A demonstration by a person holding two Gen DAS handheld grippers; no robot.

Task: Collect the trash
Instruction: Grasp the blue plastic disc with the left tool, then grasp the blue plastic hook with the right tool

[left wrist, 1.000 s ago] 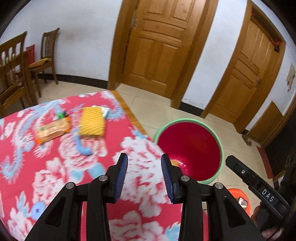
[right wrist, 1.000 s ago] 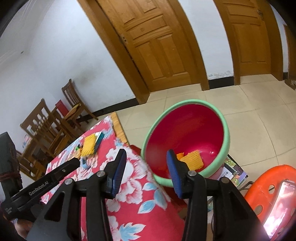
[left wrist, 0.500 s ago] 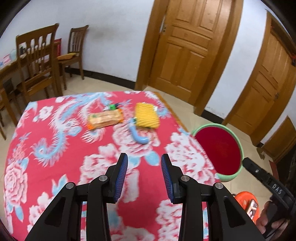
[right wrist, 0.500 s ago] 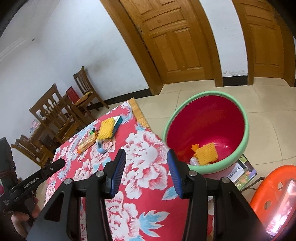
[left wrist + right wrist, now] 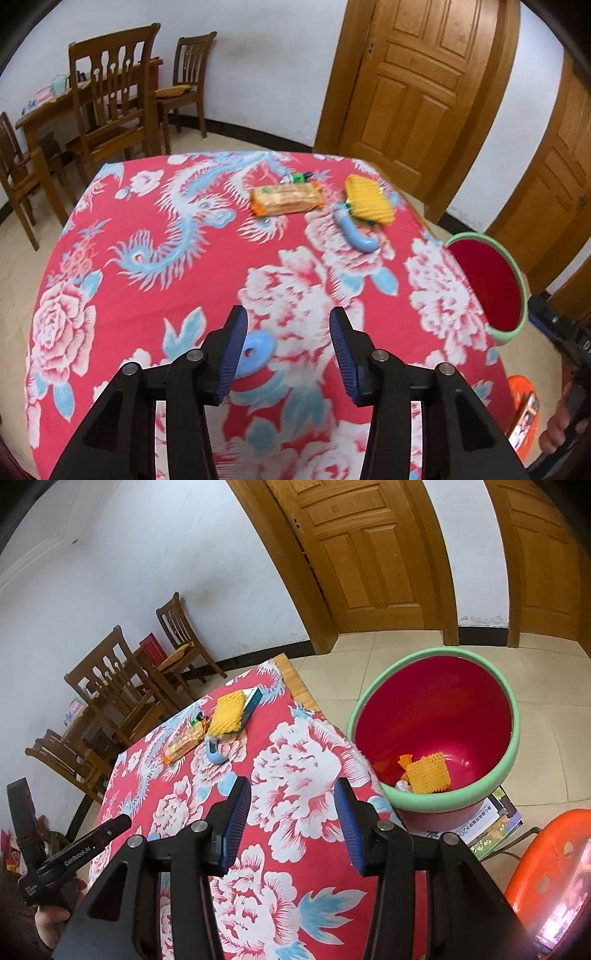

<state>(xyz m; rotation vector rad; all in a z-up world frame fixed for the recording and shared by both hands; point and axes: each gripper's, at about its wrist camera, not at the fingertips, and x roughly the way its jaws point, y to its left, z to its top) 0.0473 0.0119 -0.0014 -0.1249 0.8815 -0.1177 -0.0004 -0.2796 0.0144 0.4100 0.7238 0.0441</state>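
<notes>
Left gripper (image 5: 286, 347): jaws opening, nothing between them, angled down over the desk (image 5: 155, 295); right gripper (image 5: 291, 823): jaws apart, empty, tilted down at the desk edge; wrapper (image 5: 286, 199), yellow net (image 5: 369, 201) and blue tube (image 5: 354, 234) lie at the far end; bin (image 5: 436, 801) stands on the floor beside the desk, holding trash.

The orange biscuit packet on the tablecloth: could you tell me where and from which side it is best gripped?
Grip the orange biscuit packet across its narrow width near the middle, coming from above. It lies flat, long side across the left wrist view, apart from the blue curved piece. The left gripper is empty, its jaws opening.
</notes>
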